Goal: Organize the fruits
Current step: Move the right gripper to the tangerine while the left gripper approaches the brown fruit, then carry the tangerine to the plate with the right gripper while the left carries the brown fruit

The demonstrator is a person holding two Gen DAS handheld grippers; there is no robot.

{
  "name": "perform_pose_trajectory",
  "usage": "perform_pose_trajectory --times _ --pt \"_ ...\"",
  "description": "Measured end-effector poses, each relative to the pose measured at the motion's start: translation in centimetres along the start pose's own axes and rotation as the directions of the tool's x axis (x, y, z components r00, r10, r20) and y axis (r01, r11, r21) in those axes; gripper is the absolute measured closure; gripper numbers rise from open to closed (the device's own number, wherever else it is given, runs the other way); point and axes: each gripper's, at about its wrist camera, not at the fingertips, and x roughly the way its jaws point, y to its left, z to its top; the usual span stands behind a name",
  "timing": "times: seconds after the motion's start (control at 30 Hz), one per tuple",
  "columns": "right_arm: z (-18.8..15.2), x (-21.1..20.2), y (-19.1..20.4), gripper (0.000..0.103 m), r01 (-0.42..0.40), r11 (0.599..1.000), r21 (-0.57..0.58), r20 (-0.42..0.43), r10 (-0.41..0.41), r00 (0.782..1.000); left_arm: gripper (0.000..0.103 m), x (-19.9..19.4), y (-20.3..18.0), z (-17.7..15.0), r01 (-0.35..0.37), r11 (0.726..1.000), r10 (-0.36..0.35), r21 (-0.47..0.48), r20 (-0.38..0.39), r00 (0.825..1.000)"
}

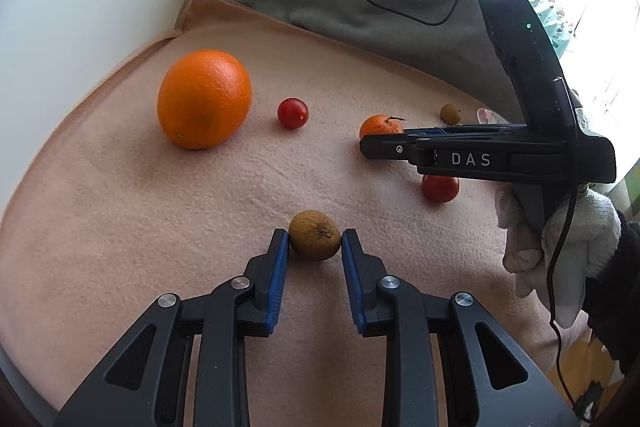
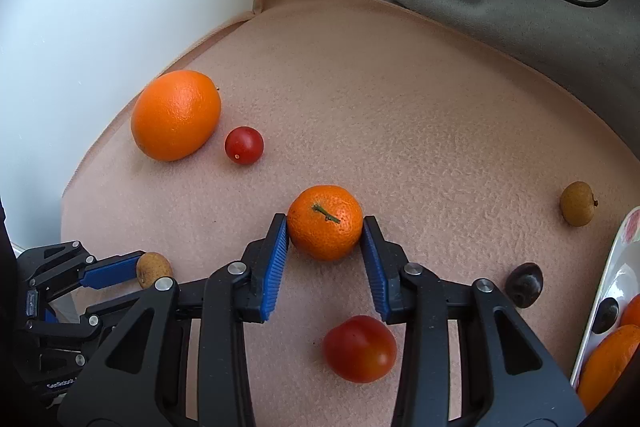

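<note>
Grippers both closed on fruit lying on the pink blanket (image 2: 400, 107): left gripper (image 1: 315, 241) clamped on the brown longan (image 1: 315, 235), right gripper (image 2: 325, 227) pinching the mandarin (image 2: 325, 223). Plate (image 2: 608, 275) lay to the right, nearer the right hand.

On the blanket (image 2: 400, 107), the large orange (image 2: 176, 115) lies far left with a cherry tomato (image 2: 244, 145) just beside it on the right. The mandarin (image 2: 325, 223) sits mid-blanket, a bigger tomato (image 2: 360, 349) nearer, a longan (image 2: 578, 203) far right, and a plate (image 2: 608, 279) at the right edge.
</note>
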Motion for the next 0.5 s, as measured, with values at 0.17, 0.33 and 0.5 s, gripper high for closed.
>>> perform_pose_trajectory --times 0.17,0.33,0.5 --pt "-0.4 -1.5 -0.2 0.065 -0.005 1.000 0.011 0.024 0.004 1.000 0.077 -0.4 -0.3 0.2 0.002 1.000 -0.002 -0.001 0.010 1.000" --pt "-0.6 -3.7 -0.6 0.065 -0.006 1.000 0.020 0.062 0.005 0.998 0.077 -0.8 -0.9 0.7 0.010 1.000 -0.011 0.012 0.029 1.000" --pt "-1.3 -6.3 -1.4 0.065 0.006 0.999 0.034 0.100 -0.009 0.995 0.077 -1.1 -1.7 1.4 0.028 0.999 -0.029 0.027 0.050 0.998"
